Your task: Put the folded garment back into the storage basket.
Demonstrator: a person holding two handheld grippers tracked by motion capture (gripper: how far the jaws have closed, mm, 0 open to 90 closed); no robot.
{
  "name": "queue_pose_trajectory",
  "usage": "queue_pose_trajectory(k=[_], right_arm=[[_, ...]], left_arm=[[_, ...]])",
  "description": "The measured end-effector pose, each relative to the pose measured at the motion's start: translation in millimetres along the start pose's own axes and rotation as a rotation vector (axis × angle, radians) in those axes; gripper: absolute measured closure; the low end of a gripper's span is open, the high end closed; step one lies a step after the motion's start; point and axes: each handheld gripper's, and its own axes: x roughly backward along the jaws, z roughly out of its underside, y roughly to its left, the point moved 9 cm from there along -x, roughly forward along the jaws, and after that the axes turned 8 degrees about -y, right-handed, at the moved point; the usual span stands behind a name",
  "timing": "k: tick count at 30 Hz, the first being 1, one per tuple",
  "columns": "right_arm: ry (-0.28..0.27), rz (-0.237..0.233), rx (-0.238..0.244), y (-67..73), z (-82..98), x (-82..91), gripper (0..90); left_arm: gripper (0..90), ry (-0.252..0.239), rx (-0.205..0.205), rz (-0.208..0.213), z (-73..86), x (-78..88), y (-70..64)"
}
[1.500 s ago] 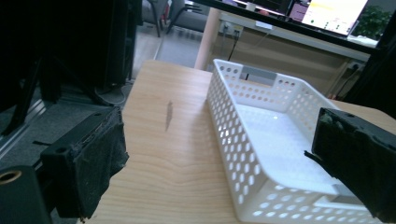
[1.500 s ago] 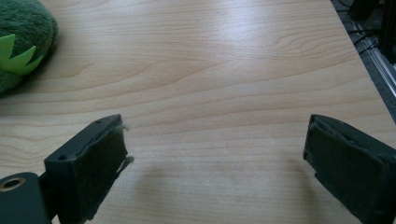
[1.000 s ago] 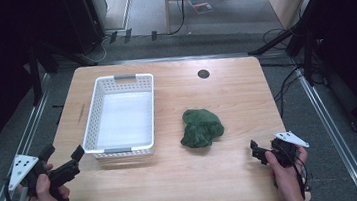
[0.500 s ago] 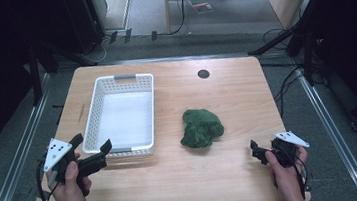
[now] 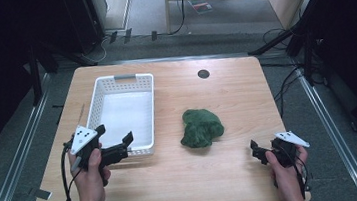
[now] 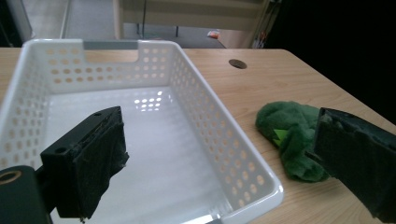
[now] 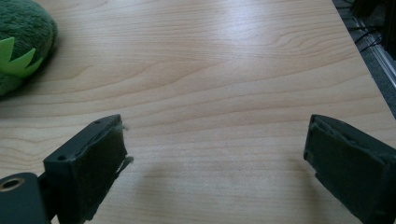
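The dark green plush toy (image 5: 201, 127) with a lighter green felt leaf looks soft, light and squashy; its bunched top should pinch easily. It lies on the wooden bench (image 5: 225, 90) between both tongs, ahead and right of the spread left tongs (image 5: 116, 143), which hang over the near corner of the white perforated plastic basket (image 5: 99, 96), and ahead-left of the spread, empty right tongs (image 5: 257, 151).

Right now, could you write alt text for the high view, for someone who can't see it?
A person's hands hold two open grippers over a wooden table: the left gripper by the near end of an empty white basket, the right gripper at the near right corner. A green plush toy lies between them, untouched.
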Motion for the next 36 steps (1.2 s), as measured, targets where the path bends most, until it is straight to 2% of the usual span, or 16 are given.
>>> queue_pose_trajectory(k=[1,2,3,4,7,9,10,21,27,32,36], right_arm=[[0.002,0.001,-0.001,-0.4,0.1,-0.2,5.5],[0.002,0.0,-0.001,-0.3,0.1,-0.2,5.4],[0.003,0.0,-0.002,-0.3,0.2,-0.3,5.4],[0.003,0.0,-0.002,-0.3,0.2,-0.3,5.4],[0.003,-0.001,0.0,-0.3,0.2,-0.3,5.3],[0.001,-0.005,0.0,-0.1,-0.1,-0.4,5.3],[0.001,-0.005,0.0,-0.1,-0.1,-0.4,5.3],[0.002,-0.005,-0.001,-0.1,-0.1,-0.6,5.3],[0.007,-0.001,-0.012,-1.0,0.1,-1.0,4.3],[0.009,-0.001,-0.01,-0.9,0.2,-0.8,4.3],[0.009,-0.002,-0.011,-0.8,0.2,-0.8,4.2]], left_arm=[[3.6,0.005,0.002,0.012,0.0,-6.1,-7.4],[3.5,0.005,0.002,0.012,0.0,-6.1,-7.4],[3.6,0.013,-0.002,0.025,0.3,-11.8,-15.1],[3.5,0.013,-0.002,0.025,0.3,-11.8,-15.1],[3.6,0.019,0.0,0.044,0.0,-20.0,-28.2],[3.3,0.041,-0.01,0.072,2.2,-28.5,-40.9],[1.8,0.041,-0.01,0.072,2.2,-28.5,-40.9],[1.6,0.093,0.01,0.129,11.2,-58.5,-84.2],[0.1,0.121,0.016,0.154,18.4,-69.2,-99.3],[0.1,0.142,0.024,0.151,26.0,-78.8,-110.3],[0.1,0.157,0.009,0.152,28.6,-84.6,-117.4]])
